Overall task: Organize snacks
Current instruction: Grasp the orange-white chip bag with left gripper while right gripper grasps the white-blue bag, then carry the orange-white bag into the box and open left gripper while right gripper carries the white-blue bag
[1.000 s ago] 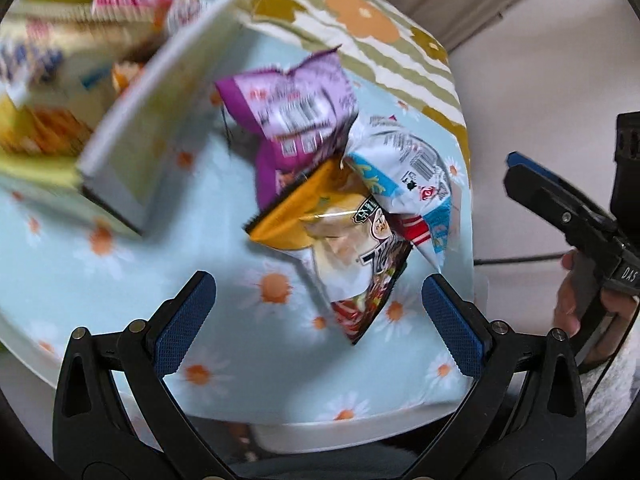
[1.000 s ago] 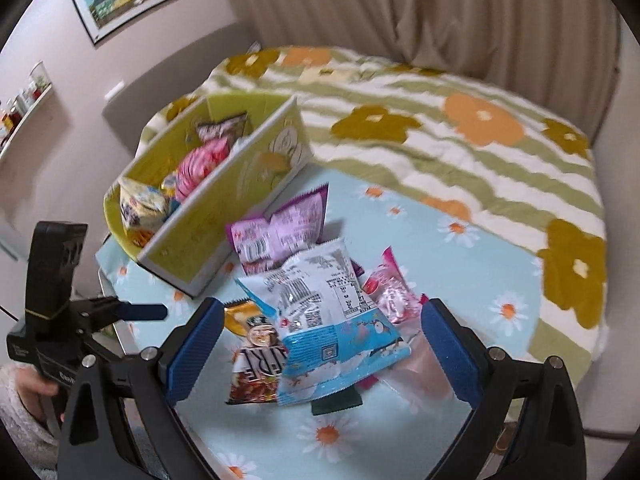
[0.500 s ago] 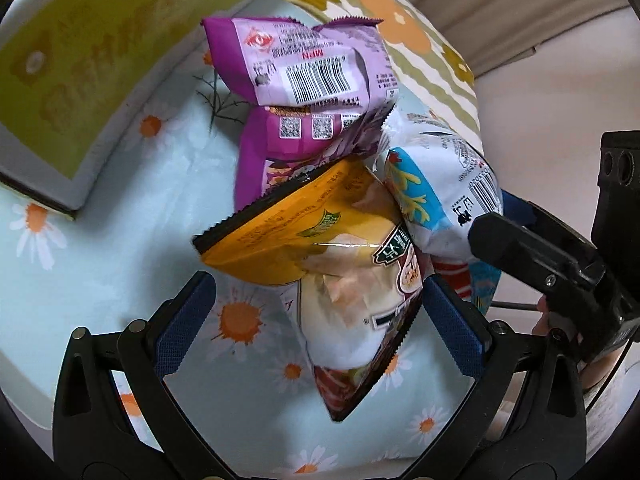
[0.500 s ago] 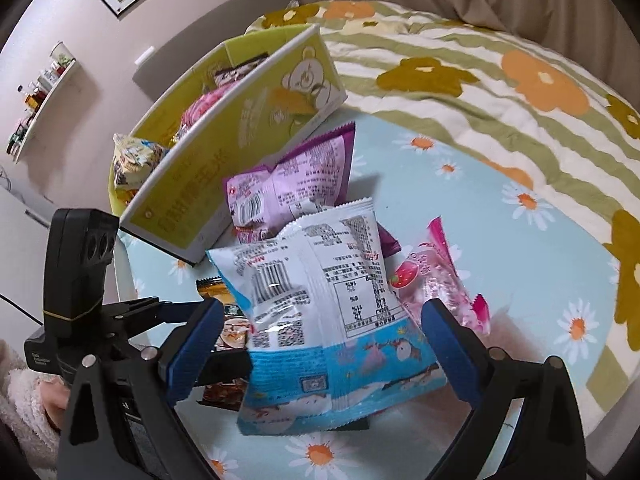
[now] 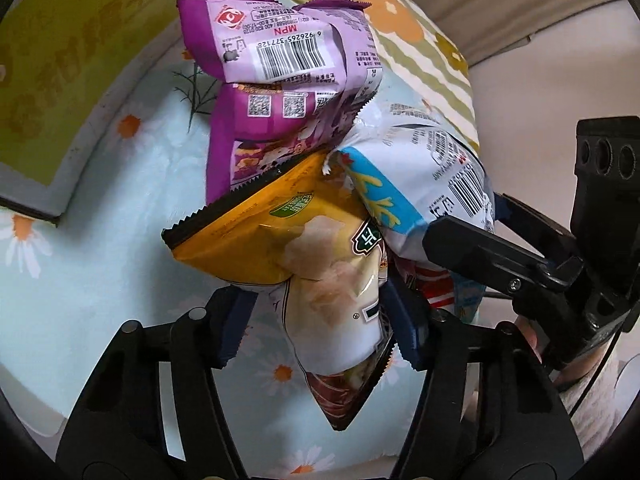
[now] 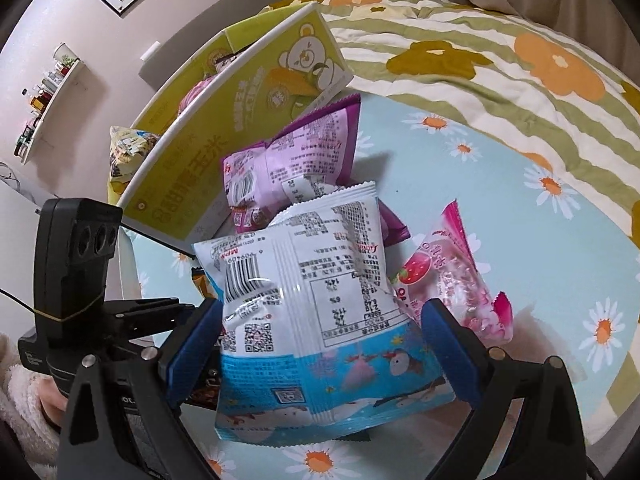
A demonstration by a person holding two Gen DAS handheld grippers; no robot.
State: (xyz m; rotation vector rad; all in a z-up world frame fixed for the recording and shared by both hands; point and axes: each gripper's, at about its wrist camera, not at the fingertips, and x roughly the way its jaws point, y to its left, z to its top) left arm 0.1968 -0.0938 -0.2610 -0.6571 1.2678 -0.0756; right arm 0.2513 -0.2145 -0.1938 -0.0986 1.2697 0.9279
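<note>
A pile of snack bags lies on the daisy-print cloth next to a yellow-green box. My left gripper (image 5: 320,326) is shut on the yellow-and-white bag (image 5: 312,264), its pads pressing the bag's lower half. My right gripper (image 6: 320,344) straddles the white-and-blue bag (image 6: 316,300), with its jaws still fairly wide and both pads at the bag's sides; whether they press it is unclear. A purple bag (image 5: 280,92) lies behind the pile; it also shows in the right wrist view (image 6: 296,164). A pink strawberry bag (image 6: 448,280) lies to the right.
The yellow-green box (image 6: 240,136) stands at the back left and holds several snacks. The right gripper's body (image 5: 540,264) shows at the left view's right side. The daisy cloth (image 6: 520,216) ends near the front, a flower-striped blanket (image 6: 480,48) lies behind.
Both grippers moved in onto the pile. My left jaws closed from wide open onto the yellow-and-white bag. My right jaws narrowed around the white-and-blue bag.
</note>
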